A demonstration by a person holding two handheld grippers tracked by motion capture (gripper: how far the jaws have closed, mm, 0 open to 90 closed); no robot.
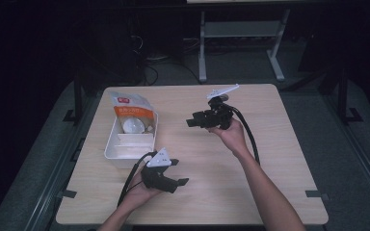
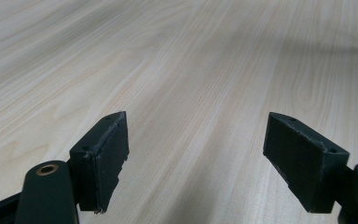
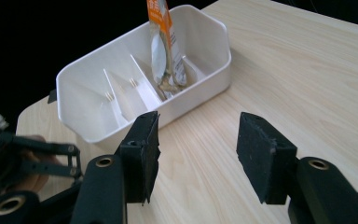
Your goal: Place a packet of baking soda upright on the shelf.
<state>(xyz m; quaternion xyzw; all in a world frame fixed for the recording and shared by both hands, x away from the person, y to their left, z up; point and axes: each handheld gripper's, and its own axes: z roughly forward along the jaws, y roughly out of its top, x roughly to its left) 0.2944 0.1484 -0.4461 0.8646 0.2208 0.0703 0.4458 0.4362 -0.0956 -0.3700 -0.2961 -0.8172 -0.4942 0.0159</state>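
A white bin with dividers sits on the left of the wooden table. An orange and white pouch with a clear window stands in its far compartment, leaning over the rim. My right gripper hovers right of the bin, pointing at it, jaws open and empty. In the right gripper view the bin and pouch lie beyond the open right gripper. My left gripper rests open near the front edge. The left gripper view has bare tabletop between the left gripper jaws.
The bin's near compartments hold nothing that I can make out. The table's right half is bare wood. Dark floor and a metal stand lie beyond the far edge. Cables trail from both grippers.
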